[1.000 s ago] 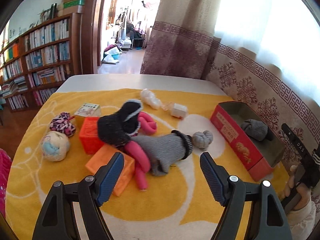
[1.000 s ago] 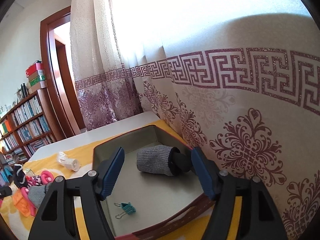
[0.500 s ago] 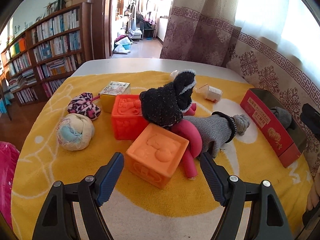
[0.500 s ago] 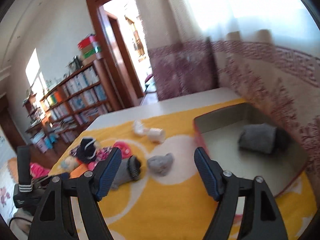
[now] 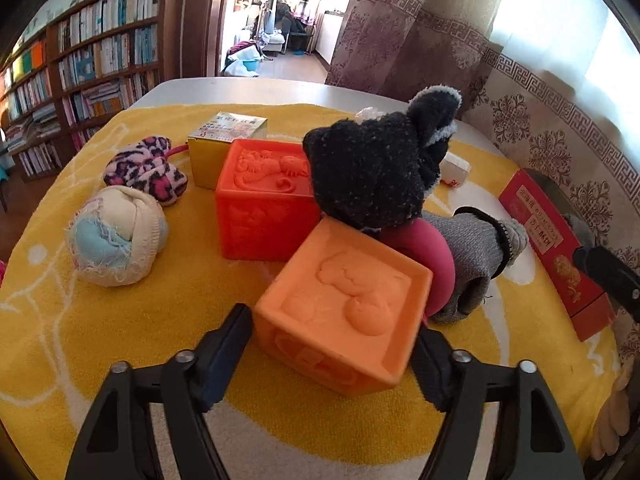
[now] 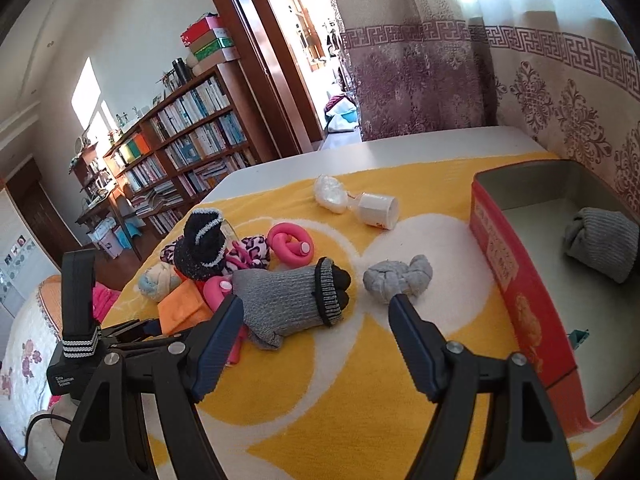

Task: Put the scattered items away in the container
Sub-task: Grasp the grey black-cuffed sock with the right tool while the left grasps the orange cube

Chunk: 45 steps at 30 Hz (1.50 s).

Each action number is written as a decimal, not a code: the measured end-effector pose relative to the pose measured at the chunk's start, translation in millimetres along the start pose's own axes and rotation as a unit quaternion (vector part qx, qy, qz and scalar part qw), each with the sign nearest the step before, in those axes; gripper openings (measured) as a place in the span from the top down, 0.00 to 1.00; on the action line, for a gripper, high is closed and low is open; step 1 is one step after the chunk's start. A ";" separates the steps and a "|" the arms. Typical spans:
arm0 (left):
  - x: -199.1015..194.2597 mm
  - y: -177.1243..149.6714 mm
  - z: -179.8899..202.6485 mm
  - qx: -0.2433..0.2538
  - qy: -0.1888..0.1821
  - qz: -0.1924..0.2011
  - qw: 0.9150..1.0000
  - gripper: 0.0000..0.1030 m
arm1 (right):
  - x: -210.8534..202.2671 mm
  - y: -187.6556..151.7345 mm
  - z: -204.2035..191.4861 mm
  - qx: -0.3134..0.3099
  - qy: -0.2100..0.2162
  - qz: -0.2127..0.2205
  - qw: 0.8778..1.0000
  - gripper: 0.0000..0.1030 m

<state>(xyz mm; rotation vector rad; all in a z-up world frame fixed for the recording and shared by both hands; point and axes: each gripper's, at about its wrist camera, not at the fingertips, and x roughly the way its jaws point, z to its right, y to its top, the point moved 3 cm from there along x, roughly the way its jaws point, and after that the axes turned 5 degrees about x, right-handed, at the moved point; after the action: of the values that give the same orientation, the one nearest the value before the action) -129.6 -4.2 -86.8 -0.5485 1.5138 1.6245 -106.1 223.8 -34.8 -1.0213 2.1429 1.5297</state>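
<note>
Two grippers over yellow towel-covered table [image 5: 120, 320]. Left gripper [image 5: 332, 344] closing, jaws flanking soft light-orange embossed cube [image 5: 344, 304], pads not seen pressing. Directly beyond: red-orange embossed cube [image 5: 264, 200], fuzzy black sock [image 5: 372, 172] on top. Right gripper [image 6: 316, 320] wide, empty; ribbed grey sock with black cuff [image 6: 296, 300] just ahead-left. Red open cardboard box [image 6: 516, 280] to its right, rolled grey sock [image 6: 600, 240] inside.

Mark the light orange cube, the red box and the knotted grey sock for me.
light orange cube [image 5: 352, 296]: left wrist view, embossed top face.
red box [image 6: 516, 280]: right wrist view, outer red side wall.
knotted grey sock [image 6: 400, 278]: right wrist view, middle of the bundle.
</note>
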 end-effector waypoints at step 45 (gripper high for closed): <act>-40.1 -2.1 -7.0 -0.027 -0.006 0.057 0.998 0.35 | 64.2 15.0 -4.6 -0.002 -0.032 -0.048 0.998 0.66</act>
<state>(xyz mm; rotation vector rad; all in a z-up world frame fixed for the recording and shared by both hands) -107.0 -22.0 -58.0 -0.4887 1.5201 1.7559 -160.6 198.7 -62.5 -1.0461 2.0189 1.5031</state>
